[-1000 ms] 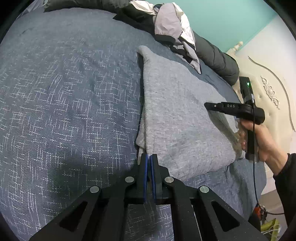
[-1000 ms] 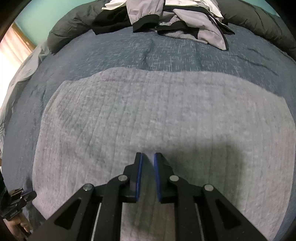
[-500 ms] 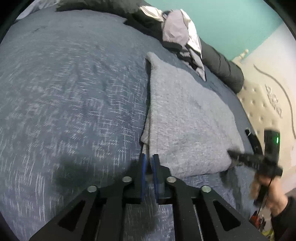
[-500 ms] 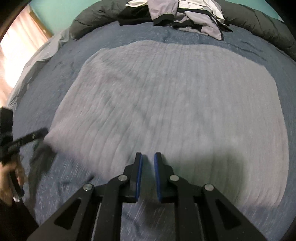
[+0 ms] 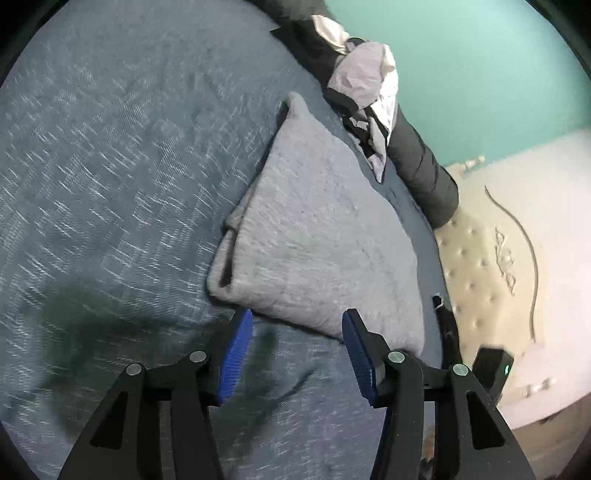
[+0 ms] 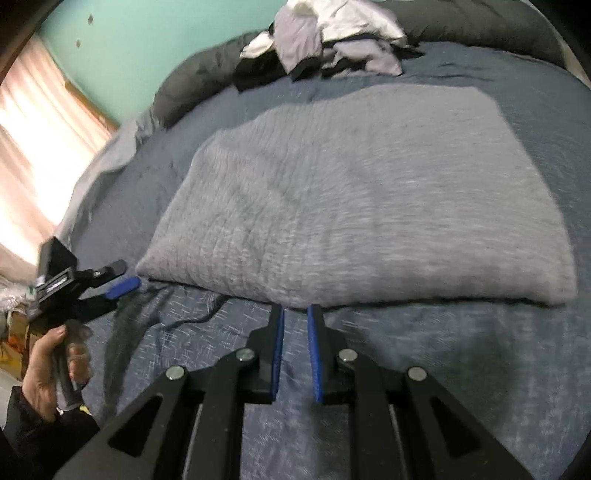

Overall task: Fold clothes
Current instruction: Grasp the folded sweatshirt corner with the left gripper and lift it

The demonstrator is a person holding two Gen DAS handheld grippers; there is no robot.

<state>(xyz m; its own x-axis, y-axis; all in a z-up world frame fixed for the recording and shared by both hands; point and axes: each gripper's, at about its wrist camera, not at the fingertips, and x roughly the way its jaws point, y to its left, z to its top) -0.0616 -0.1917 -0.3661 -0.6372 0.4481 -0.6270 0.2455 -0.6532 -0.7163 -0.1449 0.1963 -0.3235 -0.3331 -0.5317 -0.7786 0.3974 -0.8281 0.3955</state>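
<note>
both tools have drawn back off the folded grey garment [image 6: 369, 192] since a second ago: the left tool [image 5: 297, 332], which was clamped tight at the garment's near corner, now has its blue pads spread wide and holds nothing, and the right tool [image 6: 295, 317], which hovered over the middle of the cloth, now sits just short of its near edge.

the garment lies flat on the bed's blue-grey patterned cover [image 6: 480, 369] as a thick, roughly rectangular fold, its near edge running across the right wrist view. in the left wrist view the same garment [image 5: 317, 236] shows layered edges at its near left corner, with a dark opening between the layers. the left tool's pads frame the cover just in front of that near edge, not touching the cloth.

the right tool's pads stand a narrow gap apart, slightly parted, with nothing between them; their tips are just at the garment's near edge, over the cover.

in the right wrist view the left tool [image 6: 118, 284] appears at the far left, gripped by a hand [image 6: 51, 369] in a dark sleeve, its blue pad near the garment's left corner.

at the far side of the bed a heap of unfolded clothes [image 6: 332, 33], white, lilac and black, rests against a dark rolled duvet [image 6: 199, 81]. a cream tufted headboard [image 5: 491, 258] and a teal wall [image 5: 480, 74] are to the right in the left wrist view. both views are somewhat blurred.
</note>
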